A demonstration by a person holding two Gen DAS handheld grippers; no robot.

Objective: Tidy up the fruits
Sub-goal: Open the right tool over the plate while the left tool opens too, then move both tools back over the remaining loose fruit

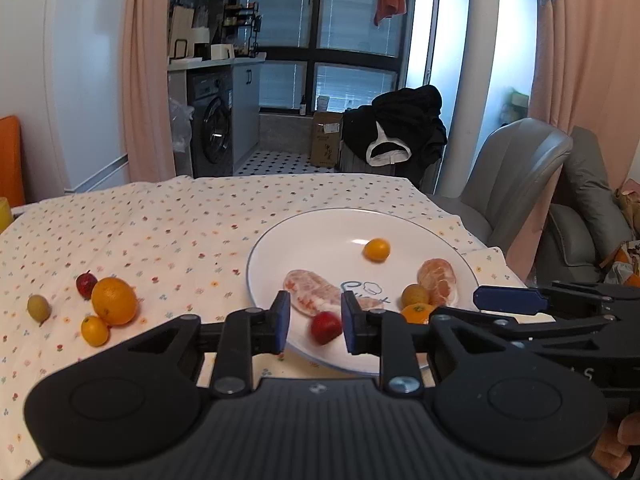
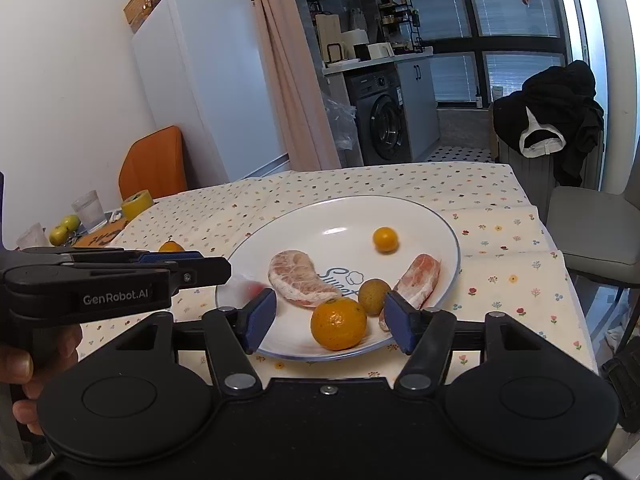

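Grippers (image 1: 315,322) (image 2: 326,320) wide, nothing gripped

Far half of the plate (image 2: 420,208) lies bare except one kumquat (image 2: 385,239); room to set down there. Near rim is crowded: pomelo segment (image 2: 300,280), orange (image 2: 338,323), green fruit (image 2: 373,296) and a second segment (image 2: 416,280) sit close together, blocking my right gripper (image 2: 328,320). My left gripper (image 1: 315,322) hangs over the plate's left edge, a blurred red fruit (image 1: 325,327) between its parted fingers. Tablecloth (image 1: 180,232) between plate and the loose fruit cluster (image 1: 114,300) is open; far cloth is clear too.
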